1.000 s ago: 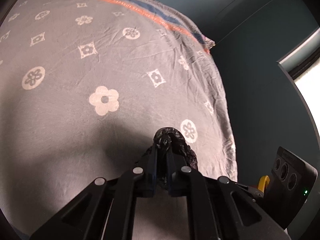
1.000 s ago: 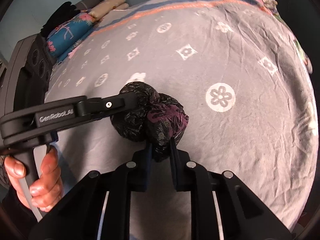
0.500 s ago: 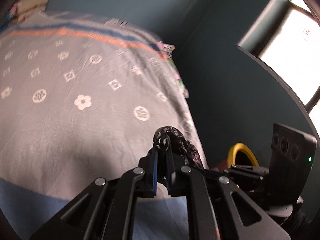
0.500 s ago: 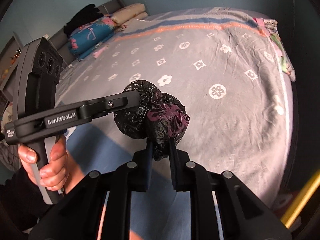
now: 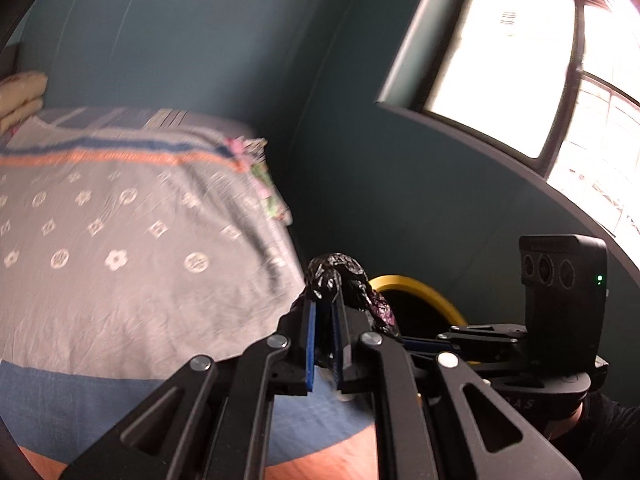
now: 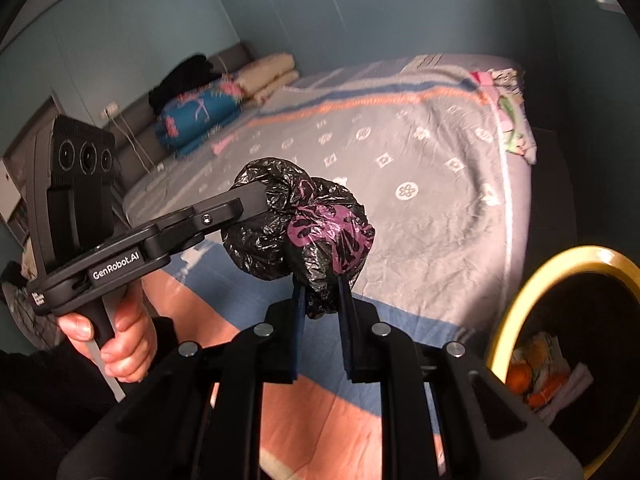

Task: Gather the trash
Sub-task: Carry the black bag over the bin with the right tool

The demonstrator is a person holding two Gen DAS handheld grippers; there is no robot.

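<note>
Trash bag (image 6: 298, 226): crumpled black plastic, held in the air over the bed (image 6: 420, 184), left gripper (image 5: 324, 302) and right gripper (image 6: 320, 292) both pinching it. I judge it light, soft and slippery, so I'd grip bunched folds, not smooth film. Yellow-rimmed bin (image 6: 516, 296) sits near, to the right.

Bag (image 6: 280, 220): crinkled black plastic with a purple patch. Bedspread (image 6: 420, 200): grey, white flower and diamond motifs, orange and blue stripes near one end. Bin (image 6: 516, 296): yellow rim, dark interior holding orange and white scraps. Pillow (image 6: 196, 114): blue with pink print. Walls (image 5: 200, 40): dark teal.
</note>
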